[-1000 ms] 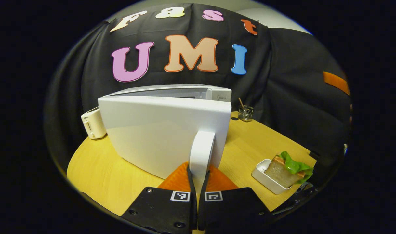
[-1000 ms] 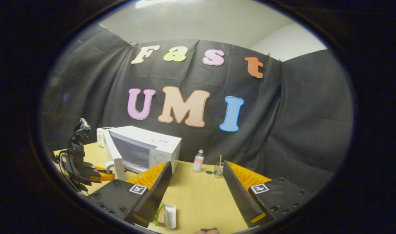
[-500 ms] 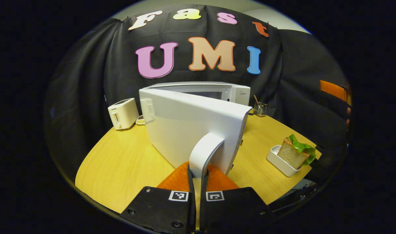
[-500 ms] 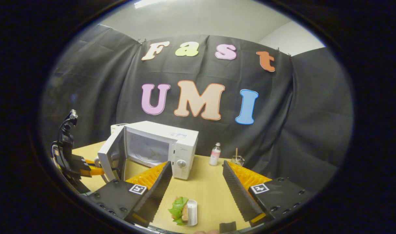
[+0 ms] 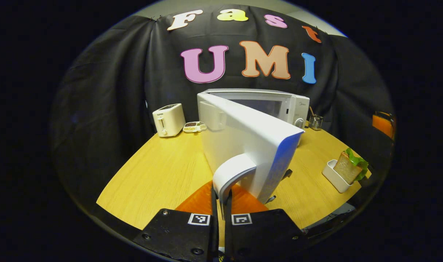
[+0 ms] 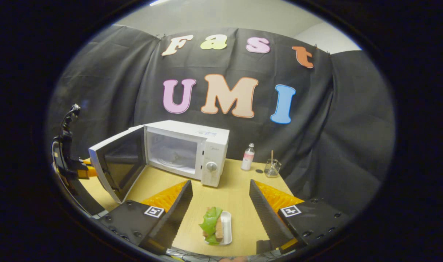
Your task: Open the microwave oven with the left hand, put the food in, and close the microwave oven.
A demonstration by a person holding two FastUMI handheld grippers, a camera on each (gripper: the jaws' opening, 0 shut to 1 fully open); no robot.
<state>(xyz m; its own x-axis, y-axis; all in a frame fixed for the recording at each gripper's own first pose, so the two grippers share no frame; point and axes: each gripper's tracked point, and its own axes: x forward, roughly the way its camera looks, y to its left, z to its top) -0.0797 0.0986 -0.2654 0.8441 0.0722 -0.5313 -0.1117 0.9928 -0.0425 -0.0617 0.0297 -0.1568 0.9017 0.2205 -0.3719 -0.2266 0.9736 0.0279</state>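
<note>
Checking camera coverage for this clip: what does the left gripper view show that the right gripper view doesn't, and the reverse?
Left gripper view: a toaster, a small dish beside it, the door's outer face, and the left hand-held gripper shut on the handle.
Right gripper view: the cavity, the door's inner face, a bottle, and the right hand-held gripper, open above the sandwich.
Shared: the open microwave, the sandwich in its tray, the glass cup, the table.
</note>
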